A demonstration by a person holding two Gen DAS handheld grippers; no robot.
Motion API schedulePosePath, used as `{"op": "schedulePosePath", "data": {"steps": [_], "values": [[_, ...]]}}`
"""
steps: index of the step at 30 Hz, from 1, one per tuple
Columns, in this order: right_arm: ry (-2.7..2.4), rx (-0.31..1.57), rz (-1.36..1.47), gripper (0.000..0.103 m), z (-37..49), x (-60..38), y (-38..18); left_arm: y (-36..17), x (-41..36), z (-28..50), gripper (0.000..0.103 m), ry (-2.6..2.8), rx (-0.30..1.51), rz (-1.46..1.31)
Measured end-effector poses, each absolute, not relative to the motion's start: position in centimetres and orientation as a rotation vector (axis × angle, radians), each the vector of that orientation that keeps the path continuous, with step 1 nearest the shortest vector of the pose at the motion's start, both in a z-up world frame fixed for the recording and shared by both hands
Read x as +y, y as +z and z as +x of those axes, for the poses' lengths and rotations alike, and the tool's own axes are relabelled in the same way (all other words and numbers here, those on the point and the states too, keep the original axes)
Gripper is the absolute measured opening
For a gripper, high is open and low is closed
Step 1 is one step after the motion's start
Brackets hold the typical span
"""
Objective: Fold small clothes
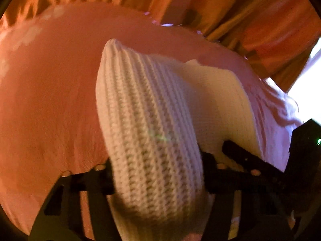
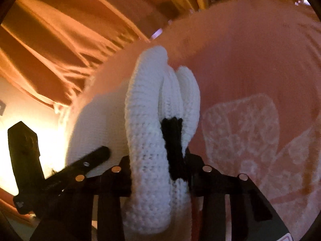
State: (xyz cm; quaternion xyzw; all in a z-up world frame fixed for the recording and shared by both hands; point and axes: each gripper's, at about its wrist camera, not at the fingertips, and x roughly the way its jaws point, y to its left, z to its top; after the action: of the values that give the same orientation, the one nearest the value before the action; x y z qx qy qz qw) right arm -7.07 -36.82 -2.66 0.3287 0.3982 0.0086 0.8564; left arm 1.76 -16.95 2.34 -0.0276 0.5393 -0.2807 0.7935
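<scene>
In the left wrist view, the left gripper [image 1: 158, 180] is clamped on a white knitted garment [image 1: 148, 124] that fills the centre of the frame above a pink bedspread [image 1: 50, 100], with the other gripper at the lower right. In the right wrist view, the right gripper [image 2: 160, 172] pinches bunched folds of the same knit [image 2: 144, 140], a black patch [image 2: 173, 144] showing centre, orange curtains [image 2: 60, 30] upper left.

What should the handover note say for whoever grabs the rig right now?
Left gripper: shut on the white knit garment, gripping a ribbed bunched edge.
Right gripper: shut on the same garment's other bunched edge, next to its black patch.
Garment is held between both grippers over the pink bedspread, orange curtain behind.
Done: both edges gripped.
Left: lay one half over the other, flatten, release. How far the fold has got cannot be judged.
</scene>
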Motion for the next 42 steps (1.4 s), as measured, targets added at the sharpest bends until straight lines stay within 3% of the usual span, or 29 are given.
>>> {"op": "schedulePosePath", "data": {"steps": [6,12,21,25,29,31,32,34,36,42], "values": [[-0.038,0.75,0.587,0.036,-9.5,-37.4,2.0,6.4,-19.4,-0.4,0.052,-0.698,1.081,0.008],[-0.076,0.874,0.683,0.038,-8.8,-40.0,-3.4,3.0,-21.7,-0.2,0.053,-0.636,1.135,0.09],[-0.102,0.913,0.707,0.059,-8.6,-40.6,-5.4,0.8,-21.7,0.9,0.077,-0.581,1.14,0.108],[-0.092,0.919,0.723,0.061,-8.3,-40.6,-5.7,0.2,-21.8,1.0,0.087,-0.564,1.146,0.087],[-0.073,0.918,0.757,0.058,-8.2,-41.0,-6.1,-0.1,-22.1,1.3,0.089,-0.56,1.157,0.065],[-0.062,0.904,0.746,0.046,-8.2,-40.9,-5.8,0.0,-22.1,1.1,0.082,-0.574,1.159,0.062],[-0.061,0.895,0.732,0.044,-8.3,-40.9,-5.6,0.2,-22.1,1.0,0.078,-0.587,1.152,0.067],[-0.077,0.869,0.695,0.04,-8.7,-40.4,-4.7,1.0,-22.1,0.6,0.059,-0.6,1.129,0.085],[-0.081,0.836,0.69,0.038,-9.3,-39.9,-3.6,2.2,-22.0,0.2,0.052,-0.626,1.116,0.093],[-0.093,0.69,0.608,0.037,-12.7,-37.4,3.5,8.0,-20.4,-1.4,0.049,-0.717,1.053,0.032]]}}
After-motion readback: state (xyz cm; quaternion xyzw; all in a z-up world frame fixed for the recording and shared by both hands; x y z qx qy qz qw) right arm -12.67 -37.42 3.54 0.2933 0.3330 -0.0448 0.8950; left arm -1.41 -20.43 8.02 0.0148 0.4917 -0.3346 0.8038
